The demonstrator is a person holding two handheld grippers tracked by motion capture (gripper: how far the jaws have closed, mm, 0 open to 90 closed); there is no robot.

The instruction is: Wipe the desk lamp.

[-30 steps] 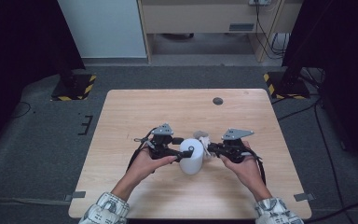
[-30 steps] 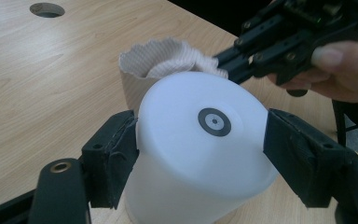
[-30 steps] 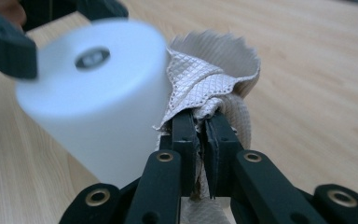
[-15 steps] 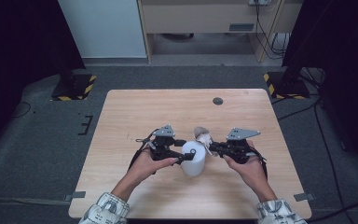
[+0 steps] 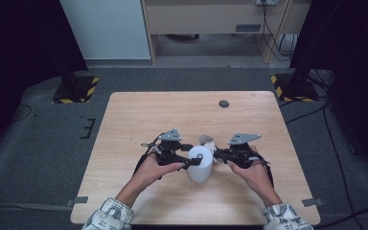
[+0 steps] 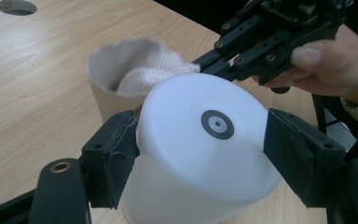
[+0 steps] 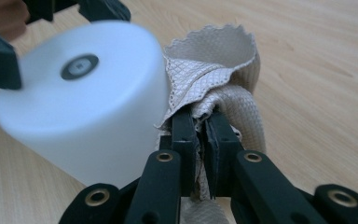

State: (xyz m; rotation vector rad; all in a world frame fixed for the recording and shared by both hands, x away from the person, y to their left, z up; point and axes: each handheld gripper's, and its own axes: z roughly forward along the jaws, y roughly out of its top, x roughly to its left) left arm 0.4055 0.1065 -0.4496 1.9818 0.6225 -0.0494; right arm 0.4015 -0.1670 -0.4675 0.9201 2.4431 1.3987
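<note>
The left gripper is clamping the white cup (bottom up) between its jaws; the right gripper is pinching the beige cloth just beside it.

The setting was a lab recording bay. A bare wooden counter stood on grey carpet, flanked by black stands on hazard-striped bases. Dark curtains enclosed both sides; cables hung by a cabinet behind.
</note>
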